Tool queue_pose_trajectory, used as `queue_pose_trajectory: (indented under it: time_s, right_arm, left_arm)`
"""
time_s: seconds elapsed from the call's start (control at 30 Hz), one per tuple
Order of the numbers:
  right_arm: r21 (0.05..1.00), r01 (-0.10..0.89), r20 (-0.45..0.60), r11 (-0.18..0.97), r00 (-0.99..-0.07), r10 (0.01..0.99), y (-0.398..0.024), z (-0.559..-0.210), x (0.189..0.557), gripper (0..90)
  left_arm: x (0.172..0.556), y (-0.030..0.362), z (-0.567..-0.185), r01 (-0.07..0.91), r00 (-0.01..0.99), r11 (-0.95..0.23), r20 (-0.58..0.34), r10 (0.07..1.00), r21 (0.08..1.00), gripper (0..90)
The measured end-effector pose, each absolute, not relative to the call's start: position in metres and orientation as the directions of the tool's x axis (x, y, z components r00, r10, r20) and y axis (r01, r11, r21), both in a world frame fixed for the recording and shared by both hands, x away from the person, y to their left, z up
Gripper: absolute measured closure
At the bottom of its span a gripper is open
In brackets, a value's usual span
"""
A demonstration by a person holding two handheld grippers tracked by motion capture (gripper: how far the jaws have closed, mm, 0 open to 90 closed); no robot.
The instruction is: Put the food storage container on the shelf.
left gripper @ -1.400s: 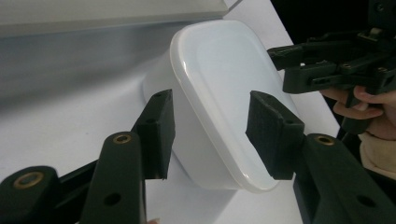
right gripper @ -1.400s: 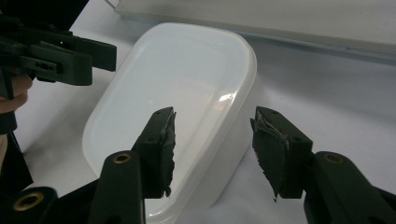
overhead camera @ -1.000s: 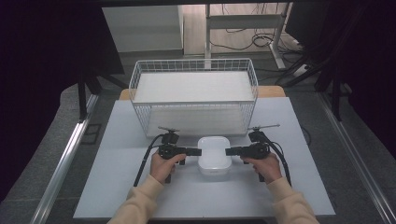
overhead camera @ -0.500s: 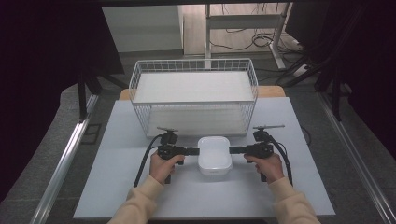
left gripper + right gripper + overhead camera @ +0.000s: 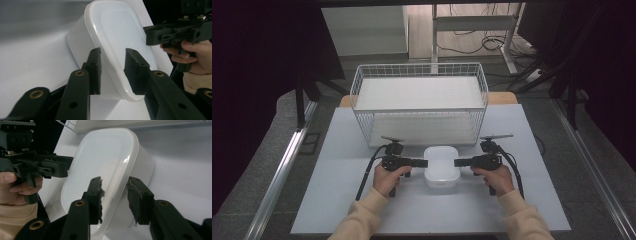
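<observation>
A white plastic box with a closed lid (image 5: 441, 167) stands on the white table, in front of the wire basket. My left gripper (image 5: 424, 163) lies level at its left side and my right gripper (image 5: 457, 162) at its right. In the left gripper view the jaws (image 5: 112, 60) straddle the lid's rim (image 5: 117, 32), with a gap on each side of it. The right gripper view shows the same: the rim (image 5: 105, 157) sits between the jaws (image 5: 115, 187), untouched. Both pairs of jaws have just been opening. Each gripper is open.
A white wire basket (image 5: 419, 111) with a white floor stands just behind the box. The white table board (image 5: 362, 210) ends near the person's sleeves. Cables trail from both grippers, and dark floor and metal rails flank the table.
Both hands and the box keep their places. From the high view no clear shift shows.
</observation>
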State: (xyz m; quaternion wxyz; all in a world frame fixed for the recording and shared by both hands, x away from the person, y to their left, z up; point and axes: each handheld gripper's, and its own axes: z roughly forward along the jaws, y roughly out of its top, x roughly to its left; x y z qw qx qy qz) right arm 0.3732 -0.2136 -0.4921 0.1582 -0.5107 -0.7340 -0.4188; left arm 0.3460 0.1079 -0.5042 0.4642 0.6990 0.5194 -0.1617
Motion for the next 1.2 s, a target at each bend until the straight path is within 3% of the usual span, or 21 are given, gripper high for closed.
queue_pose_trajectory:
  time_s: [0.2,0.53,0.73,0.87,1.2]
  right_arm:
    - [0.446,0.887,0.668,0.118,-0.418,0.616,-0.214,-0.492,0.373,67.4]
    - [0.436,0.894,0.676,0.099,-0.398,0.620,-0.215,-0.488,0.369,71.4]
    - [0.433,0.898,0.690,0.072,-0.382,0.615,-0.220,-0.486,0.364,75.1]
    - [0.453,0.888,0.687,0.078,-0.403,0.605,-0.224,-0.482,0.360,78.7]
    - [0.506,0.858,0.663,0.095,-0.457,0.593,-0.223,-0.472,0.355,79.7]
  left_arm:
    - [0.348,0.105,-0.509,0.887,0.388,-0.021,-0.722,0.573,0.461,61.2]
    - [0.344,0.109,-0.505,0.889,0.381,0.002,-0.740,0.554,0.459,69.6]
    - [0.337,0.110,-0.495,0.867,0.425,-0.013,-0.726,0.541,0.498,74.4]
    - [0.331,0.110,-0.486,0.851,0.447,-0.014,-0.712,0.542,0.525,79.5]
    - [0.330,0.113,-0.484,0.846,0.454,-0.014,-0.708,0.540,0.532,79.9]
